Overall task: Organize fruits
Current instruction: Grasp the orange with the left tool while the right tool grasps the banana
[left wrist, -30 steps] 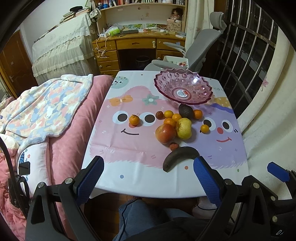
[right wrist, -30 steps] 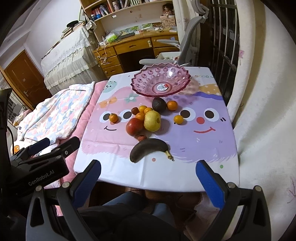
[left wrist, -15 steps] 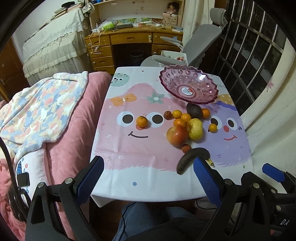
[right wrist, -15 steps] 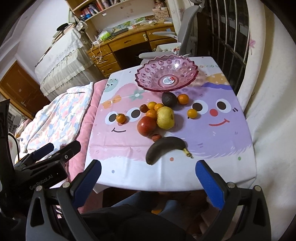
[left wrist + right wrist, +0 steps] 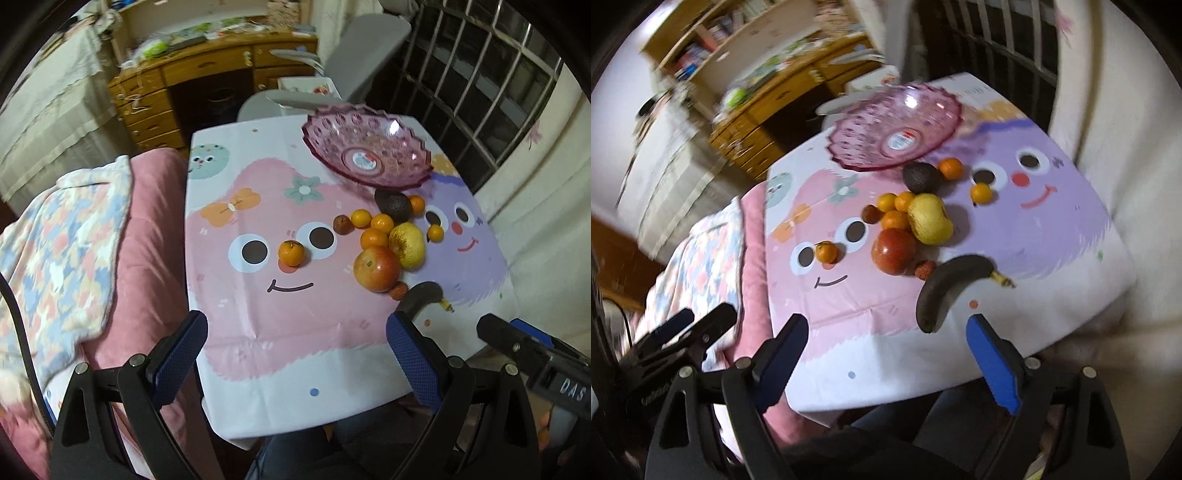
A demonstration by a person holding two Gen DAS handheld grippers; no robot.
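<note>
Left gripper (image 5: 295, 347) wide open, holding nothing, over near bench (image 5: 258, 332) edge. Lone tangerine (image 5: 291, 253) left of the fruit cluster; apple (image 5: 376, 268), pear (image 5: 407, 244), blackened banana (image 5: 947, 291) mid-bench, pink bowl (image 5: 367, 151) behind. Right gripper (image 5: 886, 352) open, unloaded, just short of banana.

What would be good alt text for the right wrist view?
An open right claw hovers near a table's front edge, a blackened banana just ahead. Behind it sit an apple, a yellow pear, oranges, an avocado and an empty pink bowl.
</note>
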